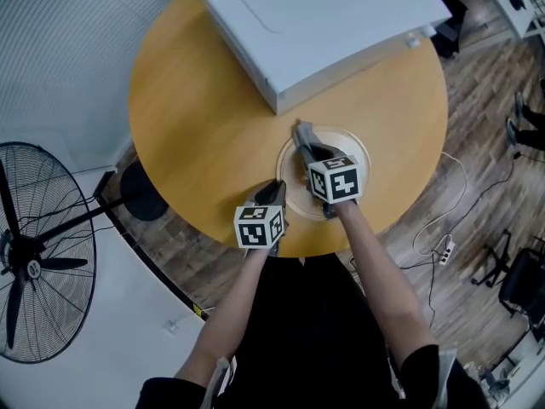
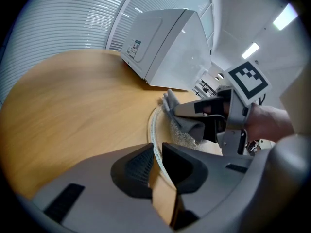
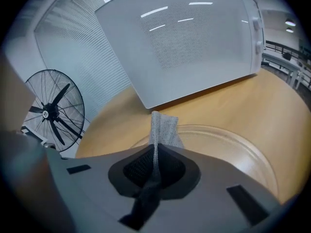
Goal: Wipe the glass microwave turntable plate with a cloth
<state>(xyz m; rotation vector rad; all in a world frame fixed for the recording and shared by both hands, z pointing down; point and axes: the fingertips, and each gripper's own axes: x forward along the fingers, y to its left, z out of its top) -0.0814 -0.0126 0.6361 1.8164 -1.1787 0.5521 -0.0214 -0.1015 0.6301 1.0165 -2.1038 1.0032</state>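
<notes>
Looking down from the head view, a round, smooth wooden table is carrying a boxy white microwave at its far side. The round, clear glass plate is lying flat near the table's front edge, just in front of the microwave. The left gripper is reaching to the plate's near-left rim. The right gripper is pointing across the plate toward the microwave with a grey cloth at its tip. A black pedestal fan is standing on the floor to the left.

In the left gripper view, the left gripper is pinching the plate by its raised rim, its ribbed black pads sitting close together on either side of the thin glass edge. Beyond it, the right gripper is hanging over the shallow plate, and the crumpled cloth is drooping from it onto the glass. The microwave is showing a flat white side and a small label.

In the right gripper view, the right gripper is clamping the cloth tightly between its pads. The woven, nubbly fabric is standing as a narrow folded strip, its long axis running away from the jaws toward the microwave, whose mesh-dotted door is facing the camera. The plate is curving to the right below the cloth, holding nothing but the cloth. The fan is showing at the left.
</notes>
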